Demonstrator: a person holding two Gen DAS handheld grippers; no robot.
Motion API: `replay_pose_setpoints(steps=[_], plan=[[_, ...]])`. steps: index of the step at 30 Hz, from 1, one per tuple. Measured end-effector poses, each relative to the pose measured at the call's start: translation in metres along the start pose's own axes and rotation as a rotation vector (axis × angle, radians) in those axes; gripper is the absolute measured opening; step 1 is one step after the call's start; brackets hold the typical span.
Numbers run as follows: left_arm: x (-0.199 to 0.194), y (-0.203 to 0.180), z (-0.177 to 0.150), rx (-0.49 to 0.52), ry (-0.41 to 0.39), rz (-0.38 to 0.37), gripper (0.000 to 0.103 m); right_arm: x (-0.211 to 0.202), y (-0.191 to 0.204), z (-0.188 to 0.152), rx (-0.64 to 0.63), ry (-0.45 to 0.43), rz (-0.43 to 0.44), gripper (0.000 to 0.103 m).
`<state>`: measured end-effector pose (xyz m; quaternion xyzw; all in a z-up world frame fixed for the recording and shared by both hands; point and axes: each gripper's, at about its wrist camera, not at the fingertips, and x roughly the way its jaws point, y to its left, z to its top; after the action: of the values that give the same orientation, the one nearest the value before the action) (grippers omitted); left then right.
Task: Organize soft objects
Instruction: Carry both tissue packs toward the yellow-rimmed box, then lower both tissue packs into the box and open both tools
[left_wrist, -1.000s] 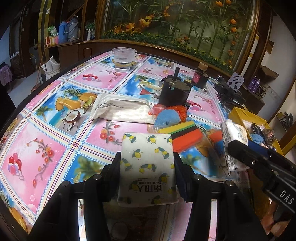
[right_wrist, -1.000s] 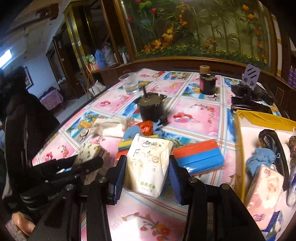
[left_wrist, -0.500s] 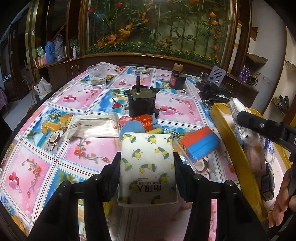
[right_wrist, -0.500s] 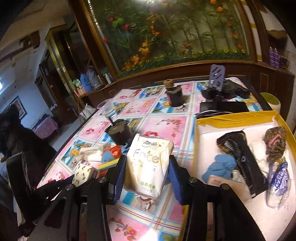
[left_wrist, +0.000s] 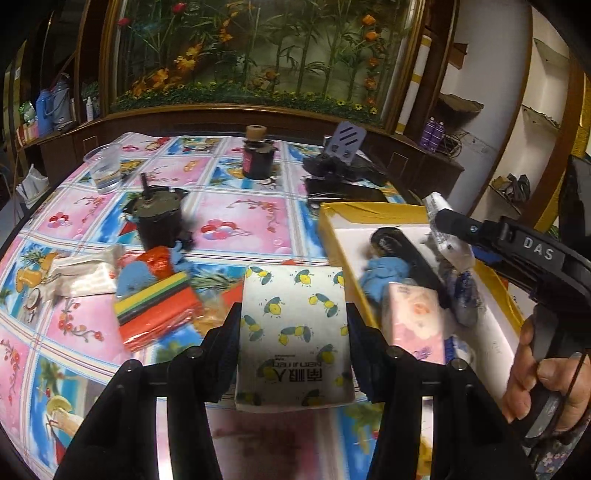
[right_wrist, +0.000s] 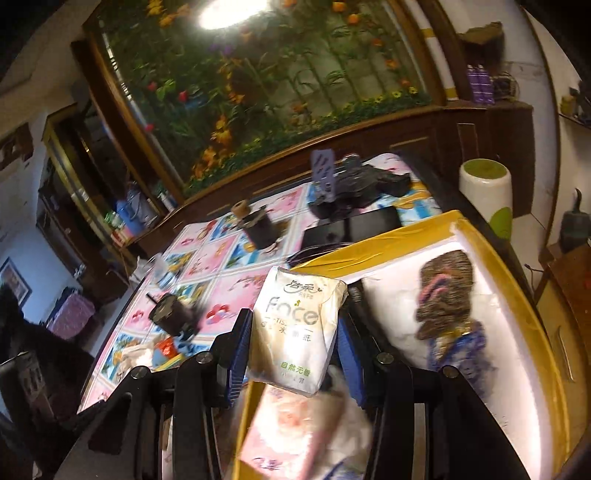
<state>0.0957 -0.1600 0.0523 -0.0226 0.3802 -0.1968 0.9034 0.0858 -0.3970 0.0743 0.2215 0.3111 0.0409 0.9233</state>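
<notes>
Here we see the counter (left_wrist: 240, 218) with its bright picture cloth. Far to the left stands a clear plastic cup (left_wrist: 102, 168), and near it a dark round motor (left_wrist: 157, 218). In front of the motor lie a white tissue pack (left_wrist: 83, 275), a blue sponge (left_wrist: 136, 277) and a striped sponge stack (left_wrist: 155, 314). Our left claw (left_wrist: 293, 328) is closed on a lemon-print tissue pack (left_wrist: 293, 332), held up over the counter just beside the yellow box (left_wrist: 332, 236). Inside the box lie a blue cloth (left_wrist: 384, 275), a black pouch (left_wrist: 406, 258) and a pink tissue pack (left_wrist: 415, 321). Our right claw (right_wrist: 293, 339) grips a white Face tissue pack (right_wrist: 297, 328) and holds it over the near left corner of the yellow box (right_wrist: 384, 236). Below it is the pink tissue pack (right_wrist: 295, 428). More to the right, a brown knitted thing (right_wrist: 445, 295) rests on the white floor of the box.
</notes>
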Motion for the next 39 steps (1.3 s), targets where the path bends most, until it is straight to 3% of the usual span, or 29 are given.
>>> replay_pose_setpoints(steps=[5,13,24,27,31,39], plan=[[0.008,-0.053,-0.001,0.055,0.027,-0.136,0.051,-0.006,-0.026,0.006,0.043,-0.004,-0.053,0.048],[0.044,-0.112,-0.016,0.133,0.147,-0.258,0.051,-0.013,-0.064,0.012,0.089,0.001,-0.187,0.048],[0.047,-0.117,-0.029,0.216,0.116,-0.27,0.055,0.003,-0.074,0.008,0.09,0.087,-0.239,0.049],[0.045,-0.117,-0.029,0.223,0.111,-0.287,0.061,0.002,-0.074,0.008,0.095,0.08,-0.247,0.051],[0.042,-0.112,-0.029,0.207,0.116,-0.322,0.062,0.0,-0.074,0.008,0.104,0.065,-0.249,0.058],[0.04,-0.114,-0.032,0.223,0.163,-0.427,0.063,-0.012,-0.075,0.01,0.125,-0.001,-0.256,0.06]])
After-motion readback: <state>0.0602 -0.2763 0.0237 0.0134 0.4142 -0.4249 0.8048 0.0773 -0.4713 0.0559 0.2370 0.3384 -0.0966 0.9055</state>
